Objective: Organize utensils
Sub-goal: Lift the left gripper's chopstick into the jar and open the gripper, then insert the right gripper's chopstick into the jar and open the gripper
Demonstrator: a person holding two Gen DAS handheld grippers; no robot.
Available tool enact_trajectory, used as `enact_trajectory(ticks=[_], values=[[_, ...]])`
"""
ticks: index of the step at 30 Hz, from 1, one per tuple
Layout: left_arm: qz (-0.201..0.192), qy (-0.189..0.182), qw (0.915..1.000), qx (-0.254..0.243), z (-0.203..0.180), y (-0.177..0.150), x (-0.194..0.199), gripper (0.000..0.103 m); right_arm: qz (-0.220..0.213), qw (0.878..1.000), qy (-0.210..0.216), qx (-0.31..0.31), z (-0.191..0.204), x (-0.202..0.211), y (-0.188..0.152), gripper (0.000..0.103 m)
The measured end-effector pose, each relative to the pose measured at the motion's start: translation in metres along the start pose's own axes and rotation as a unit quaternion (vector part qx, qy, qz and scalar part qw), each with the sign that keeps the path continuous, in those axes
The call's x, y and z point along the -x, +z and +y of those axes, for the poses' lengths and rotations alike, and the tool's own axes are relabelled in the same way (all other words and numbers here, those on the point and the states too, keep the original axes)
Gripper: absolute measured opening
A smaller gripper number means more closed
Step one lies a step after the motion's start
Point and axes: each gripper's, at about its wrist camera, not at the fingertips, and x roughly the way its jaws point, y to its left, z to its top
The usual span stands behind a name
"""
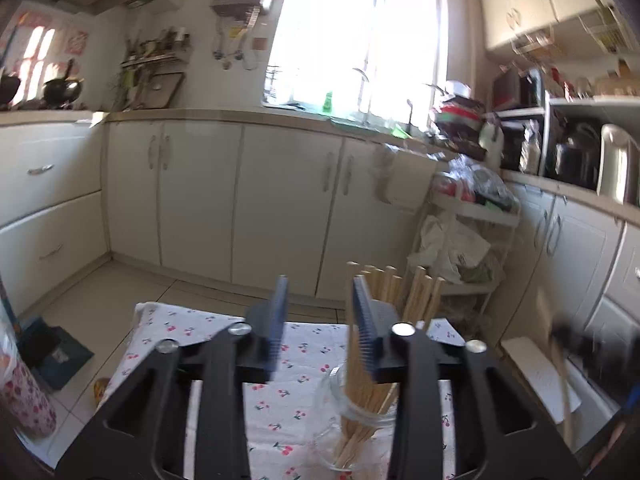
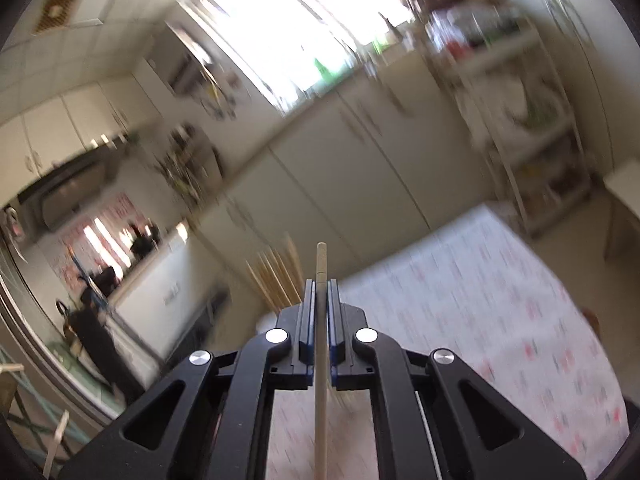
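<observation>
A clear glass jar [image 1: 352, 420] stands on the cherry-print tablecloth [image 1: 280, 400] and holds several wooden chopsticks [image 1: 384, 292] upright. My left gripper [image 1: 320, 304] is open and empty, just above and left of the jar, its right finger in front of the chopsticks. My right gripper [image 2: 321, 292] is shut on a single wooden chopstick [image 2: 321, 360], held along the fingers with its end poking out past the tips. The chopsticks in the jar [image 2: 276, 280] show blurred just left of it. The right gripper [image 1: 576, 344] appears blurred at the right edge of the left wrist view.
Cream kitchen cabinets [image 1: 280, 200] line the far wall under a bright window [image 1: 360, 32]. A white rack [image 1: 468, 240] with bags stands right of the table. A dark bin [image 1: 56, 352] sits on the floor at left. The right wrist view is blurred and tilted.
</observation>
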Motion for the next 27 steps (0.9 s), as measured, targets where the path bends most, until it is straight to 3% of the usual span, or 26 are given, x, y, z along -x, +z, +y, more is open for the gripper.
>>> enact_trajectory(ticks=[6,9,15,27], values=[[0.002,0.039,0.9986,0.037,0.03,-0.022,0.028,0.048,-0.156,0.987,-0.001,0.032,0.046,-0.027,0.042,0.006],[0.021,0.042,0.9975,0.054,0.041,-0.037,0.031,0.049,-0.185,0.982,-0.01,0.045,0.058,-0.053,0.05,0.006],[0.034,0.032,0.9952,0.085,0.055,-0.05,0.032,0.049,-0.181,0.98,-0.031,0.078,0.065,-0.094,0.035,0.006],[0.041,0.017,0.9935,0.105,0.06,-0.051,0.027,0.049,-0.154,0.981,-0.059,0.099,0.057,-0.117,0.005,0.006]])
